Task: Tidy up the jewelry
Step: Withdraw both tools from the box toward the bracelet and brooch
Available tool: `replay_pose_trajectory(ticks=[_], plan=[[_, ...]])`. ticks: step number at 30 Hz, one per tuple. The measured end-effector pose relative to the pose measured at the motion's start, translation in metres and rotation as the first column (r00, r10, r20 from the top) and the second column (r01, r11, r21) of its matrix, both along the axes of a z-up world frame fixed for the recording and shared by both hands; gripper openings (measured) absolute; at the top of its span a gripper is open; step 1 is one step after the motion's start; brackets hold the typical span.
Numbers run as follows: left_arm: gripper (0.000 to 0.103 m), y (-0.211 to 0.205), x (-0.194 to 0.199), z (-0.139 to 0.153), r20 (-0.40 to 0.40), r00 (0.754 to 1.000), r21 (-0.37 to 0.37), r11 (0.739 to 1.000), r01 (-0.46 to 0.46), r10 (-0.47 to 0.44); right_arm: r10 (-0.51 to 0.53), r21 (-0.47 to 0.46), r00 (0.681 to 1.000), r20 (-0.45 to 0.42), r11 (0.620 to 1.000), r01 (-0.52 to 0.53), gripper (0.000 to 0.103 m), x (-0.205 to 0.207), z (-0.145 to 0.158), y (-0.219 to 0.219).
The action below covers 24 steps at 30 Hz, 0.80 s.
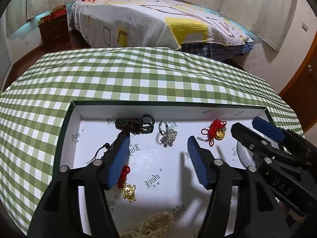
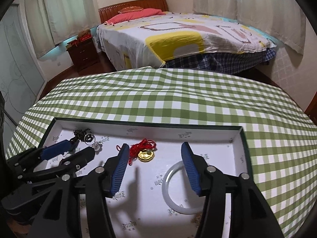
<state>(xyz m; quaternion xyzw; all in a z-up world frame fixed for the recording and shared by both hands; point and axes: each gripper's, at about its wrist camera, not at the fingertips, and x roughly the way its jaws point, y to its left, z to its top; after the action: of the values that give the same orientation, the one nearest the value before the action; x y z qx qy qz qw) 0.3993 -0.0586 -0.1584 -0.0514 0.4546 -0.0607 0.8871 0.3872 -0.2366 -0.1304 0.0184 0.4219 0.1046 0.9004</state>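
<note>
Hovering over the shallow white-lined tray, both grippers' jaws apart, left view showing a silver flower ring, right view showing a translucent white bangle.

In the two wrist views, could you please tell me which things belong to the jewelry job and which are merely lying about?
Job:
tray
silver ring
dark cord
gold lock charm
gold figure charm
white bangle
pearl beads

Lying about:
checked tablecloth
bed
nightstand
</note>
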Motion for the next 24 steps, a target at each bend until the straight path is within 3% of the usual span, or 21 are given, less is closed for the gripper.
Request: replay_pose_trajectory(ticks=[12,24], plan=[[0.073,0.004,-0.024,0.027,0.092,0.995,-0.030,0.999,0.029,-0.027,-0.044,-0.012,0.995,0.087,0.999,0.045,0.067,-0.026,0.018,-0.013],[0.074,0.007,-0.108,0.067,0.304,0.950,-0.018,0.996,0.084,-0.075,-0.052,-0.004,0.979,0.196,0.999,0.053,0.069,-0.092,0.045,-0.010]])
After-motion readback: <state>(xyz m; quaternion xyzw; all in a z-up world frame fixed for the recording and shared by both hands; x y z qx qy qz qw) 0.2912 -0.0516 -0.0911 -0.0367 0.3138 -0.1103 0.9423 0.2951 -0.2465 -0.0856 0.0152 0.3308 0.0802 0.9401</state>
